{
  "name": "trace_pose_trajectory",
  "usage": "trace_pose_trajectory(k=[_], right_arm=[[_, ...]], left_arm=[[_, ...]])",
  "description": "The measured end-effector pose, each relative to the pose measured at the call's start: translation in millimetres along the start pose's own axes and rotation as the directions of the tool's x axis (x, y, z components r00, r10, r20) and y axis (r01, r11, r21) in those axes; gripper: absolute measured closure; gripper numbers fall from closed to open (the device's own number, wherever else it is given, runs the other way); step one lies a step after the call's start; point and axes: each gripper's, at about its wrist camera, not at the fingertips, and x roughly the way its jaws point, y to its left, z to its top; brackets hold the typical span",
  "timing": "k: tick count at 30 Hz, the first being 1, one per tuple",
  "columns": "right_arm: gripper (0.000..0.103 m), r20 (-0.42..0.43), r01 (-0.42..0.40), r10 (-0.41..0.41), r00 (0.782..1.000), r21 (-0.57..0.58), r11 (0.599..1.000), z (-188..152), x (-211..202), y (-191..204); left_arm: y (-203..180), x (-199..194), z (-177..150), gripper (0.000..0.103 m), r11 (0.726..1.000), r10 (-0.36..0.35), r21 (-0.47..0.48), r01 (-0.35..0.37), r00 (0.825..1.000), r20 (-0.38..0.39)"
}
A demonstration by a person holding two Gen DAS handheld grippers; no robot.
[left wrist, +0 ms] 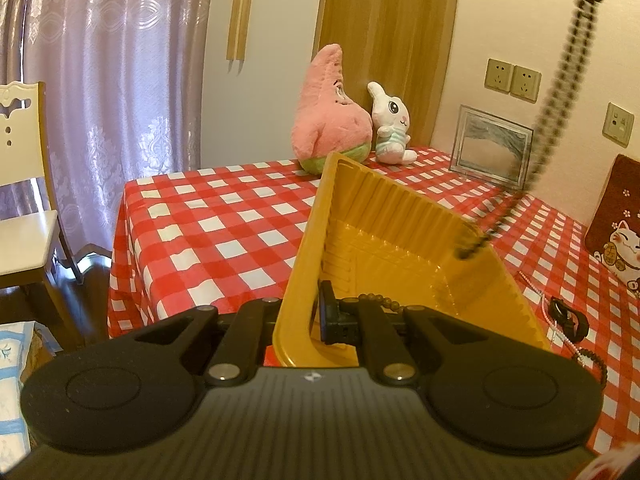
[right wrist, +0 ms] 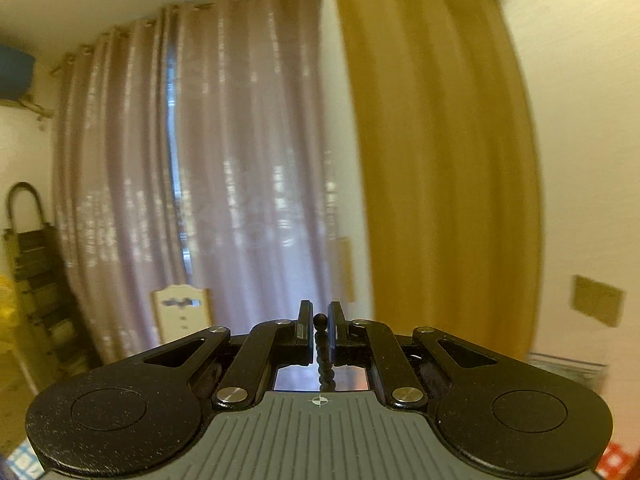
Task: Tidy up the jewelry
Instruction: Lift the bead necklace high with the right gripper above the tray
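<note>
Your left gripper [left wrist: 316,320] is clamped on the near wall of the yellow tray [left wrist: 400,216], holding it up off the checked tablecloth [left wrist: 208,216]. A brown bead bracelet [left wrist: 380,300] already lies inside, just ahead of your fingers. Your right gripper [right wrist: 320,332] is pinching the top of the dark bead necklace [right wrist: 325,364], which hangs straight down between the fingers.

The biggest risk is the tray: your hold covers only a thin plastic edge, so if the wall flexes or slips, the tray could tip and spill the bracelet. Next, the necklace looks blurred, so it may be swinging; let go now and its tail [left wrist: 470,246], right at the far rim, could drape over the outside rather than drop in. Least, the beads are round, and the strand could slide through your right fingers early.

Only the left view shows the tray, the necklace's lower end and the pieces waiting to the right of the tool: a dark watch [left wrist: 570,316], a pale strand [left wrist: 550,312], another bracelet [left wrist: 592,360]. Only the right view shows the pinch itself; below that it tells you nothing.
</note>
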Motion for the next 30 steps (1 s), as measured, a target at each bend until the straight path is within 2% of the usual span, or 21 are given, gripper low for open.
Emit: trace_pose_trajectory(k=[5, 10, 14, 20, 23, 26, 30], right_arm=[[0.096, -0.051, -0.063, 0.065, 0.997, 0.044, 0.997, -19, 31, 21], [0.096, -0.170, -0.091, 0.113, 0.979, 0.134, 0.987, -61, 66, 28], [0.096, -0.269, -0.066, 0.128, 0.955, 0.230, 0.971, -104, 92, 24], [0.096, -0.398, 0.020, 0.138, 0.907, 0.368, 0.930, -178, 118, 6], [0.096, -0.422, 0.046, 0.136, 0.897, 0.393, 0.919, -201, 121, 5], [0.096, -0.384, 0.023, 0.150, 0.911, 0.412, 0.911, -192, 120, 5], [0.096, -0.254, -0.052, 0.168, 0.953, 0.409, 0.911, -165, 112, 11]], left_arm=[[1, -2, 0, 0.096, 1.000, -0.003, -0.007, 0.003, 1.000, 0.005], [1, -3, 1, 0.096, 1.000, -0.006, -0.013, 0.006, 1.000, 0.009], [2, -3, 2, 0.096, 1.000, -0.008, -0.016, 0.009, 1.000, 0.010], [2, -3, 4, 0.096, 1.000, -0.013, -0.013, 0.013, 1.000, 0.010], [2, -3, 4, 0.096, 1.000, -0.011, -0.014, 0.012, 1.000, 0.010], [2, -2, 4, 0.096, 1.000, -0.011, -0.014, 0.011, 1.000, 0.008], [2, -3, 4, 0.096, 1.000, -0.010, -0.013, 0.010, 1.000, 0.007]])
